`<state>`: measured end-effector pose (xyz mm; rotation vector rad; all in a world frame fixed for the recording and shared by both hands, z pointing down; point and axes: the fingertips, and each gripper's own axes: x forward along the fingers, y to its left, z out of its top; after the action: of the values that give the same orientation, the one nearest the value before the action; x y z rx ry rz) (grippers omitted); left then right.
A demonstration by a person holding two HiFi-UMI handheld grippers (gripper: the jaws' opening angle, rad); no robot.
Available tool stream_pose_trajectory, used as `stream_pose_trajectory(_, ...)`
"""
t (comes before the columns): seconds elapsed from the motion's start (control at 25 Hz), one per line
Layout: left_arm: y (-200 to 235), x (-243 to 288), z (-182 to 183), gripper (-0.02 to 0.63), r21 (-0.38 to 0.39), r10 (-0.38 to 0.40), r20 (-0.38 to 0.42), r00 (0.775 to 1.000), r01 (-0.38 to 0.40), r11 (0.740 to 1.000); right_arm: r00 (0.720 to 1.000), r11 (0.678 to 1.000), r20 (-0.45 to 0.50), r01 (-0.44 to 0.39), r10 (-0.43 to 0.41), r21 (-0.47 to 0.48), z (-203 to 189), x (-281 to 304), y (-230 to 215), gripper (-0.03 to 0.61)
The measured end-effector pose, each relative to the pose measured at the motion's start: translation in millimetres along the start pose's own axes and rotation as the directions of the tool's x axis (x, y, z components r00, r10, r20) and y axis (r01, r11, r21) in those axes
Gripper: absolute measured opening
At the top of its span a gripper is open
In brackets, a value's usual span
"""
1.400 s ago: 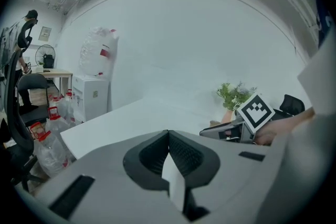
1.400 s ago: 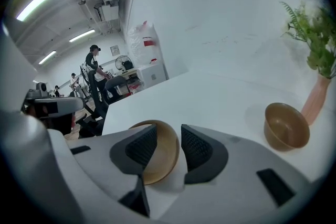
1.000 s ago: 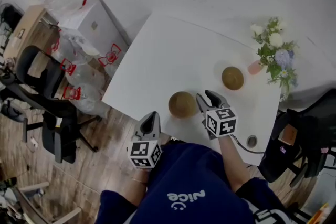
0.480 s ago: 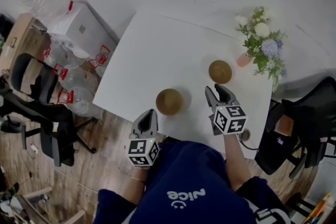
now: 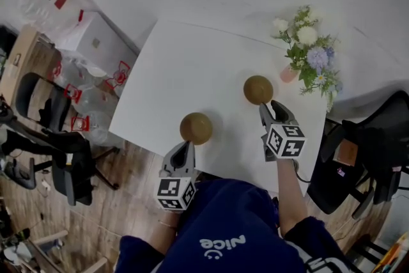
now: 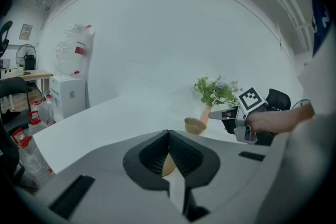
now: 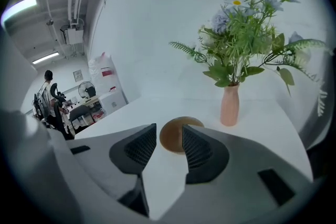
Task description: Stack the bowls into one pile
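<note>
Right, I've got two brown bowls well apart on the white worktop: the near bowl by the front edge, the far bowl beside the pink vase of flowers. My left hand-held gripper has its jaws closed on nothing, just short of the near bowl. My right hand-held gripper is open and empty, with the far bowl just ahead.

We see a near bowl and a far bowl, both matt brown and wood-like, on a smooth, matt white tabletop. The left gripper and right gripper look like matt grey plastic with ribbed black pads. The floor shows wood planking.
</note>
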<state>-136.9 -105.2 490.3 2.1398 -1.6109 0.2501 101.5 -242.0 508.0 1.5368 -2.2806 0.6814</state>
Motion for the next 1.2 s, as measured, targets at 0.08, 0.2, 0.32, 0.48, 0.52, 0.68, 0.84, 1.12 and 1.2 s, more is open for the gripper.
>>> stream_pose_trajectory(0.08, -4.6, 0.9, -1.3, 0.017, 0.003, -0.002, -0.007, 1.000, 0.002, 1.000, 1.000, 1.000, -0.006, 0.011, -0.011, -0.001, 0.4, 1.0, -8.7, 0.167)
stream_pose_trajectory(0.2, -12.0, 4.6, -0.5, 0.017, 0.010, -0.004, -0.008, 1.000, 0.005, 1.000, 1.000, 1.000, -0.013, 0.023, -0.023, -0.001, 1.6, 6.0, -21.3, 0.167)
stream_pose_trajectory(0.32, -21.3, 6.5, 0.7, 0.017, 0.016, -0.008, -0.005, 1.000, 0.008, 1.000, 0.999, 0.999, -0.029, 0.034, -0.033, 0.009, 0.2, 14.0, -35.7, 0.167)
stream_pose_trajectory(0.48, -26.0, 6.6, -3.6, 0.017, 0.018, 0.004, -0.016, 1.000, -0.004, 1.000, 0.997, 0.999, -0.058, 0.041, -0.041, 0.003, -2.2, 30.8, -50.8, 0.167)
stream_pose_trajectory(0.52, -26.1, 6.1, -4.9, 0.017, 0.017, 0.011, -0.020, 1.000, -0.011, 1.000, 0.997, 0.999, -0.066, 0.040, -0.040, 0.001, -2.2, 35.2, -53.7, 0.167)
stream_pose_trajectory(0.68, -27.4, 4.6, -9.6, 0.017, 0.011, 0.027, -0.036, 0.999, -0.026, 1.000, 0.995, 1.000, -0.101, 0.019, -0.021, -0.022, -2.6, 52.4, -62.3, 0.167)
stream_pose_trajectory(0.84, -26.1, 0.9, -14.2, 0.017, 0.000, 0.046, -0.049, 0.998, -0.046, 0.999, 0.990, 1.000, -0.141, 0.011, -0.015, -0.026, -9.7, 67.7, -69.3, 0.167)
stream_pose_trajectory(1.12, -24.6, -3.7, -23.0, 0.017, -0.027, 0.077, -0.068, 0.995, -0.079, 0.997, 0.980, 1.000, -0.201, 0.000, 0.005, 0.024, -21.7, 86.1, -81.0, 0.163)
stream_pose_trajectory(1.2, -25.0, -4.4, -25.2, 0.017, -0.031, 0.084, -0.070, 0.994, -0.086, 0.996, 0.977, 0.999, -0.215, -0.008, 0.017, 0.041, -24.0, 90.1, -82.1, 0.157)
